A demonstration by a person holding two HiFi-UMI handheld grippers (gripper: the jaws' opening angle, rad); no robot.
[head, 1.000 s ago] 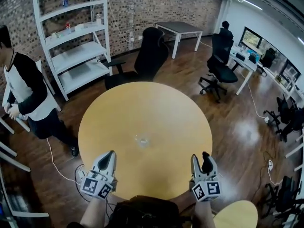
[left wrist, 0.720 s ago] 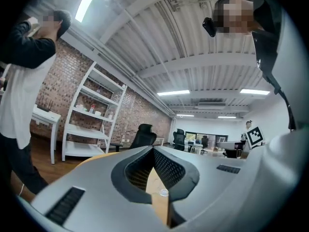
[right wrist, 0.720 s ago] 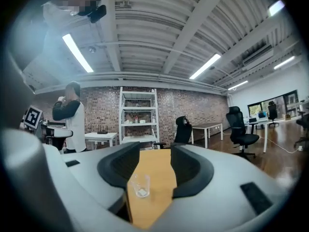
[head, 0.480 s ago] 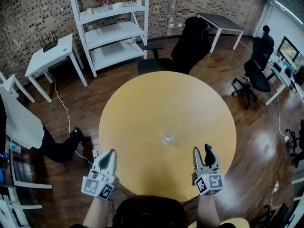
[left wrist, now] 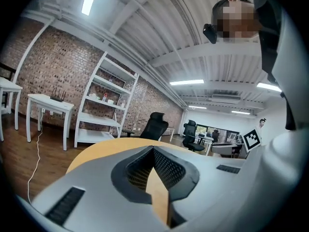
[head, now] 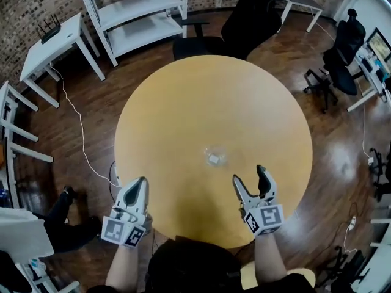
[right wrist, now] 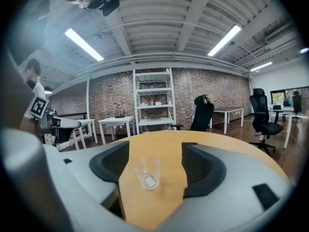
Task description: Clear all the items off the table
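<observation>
Your right claw, just opened wide and empty, is nearer the clear glass standing ahead, slightly leftward.

Left gripper roughly level, fingers together; right gripper tipped slightly down, fingers apart, just opening wider, empty.

white bit (in the glass) too small to tell

Left gripper, right gripper: grey-white shells, black jaws, square-marker cubes.
</observation>
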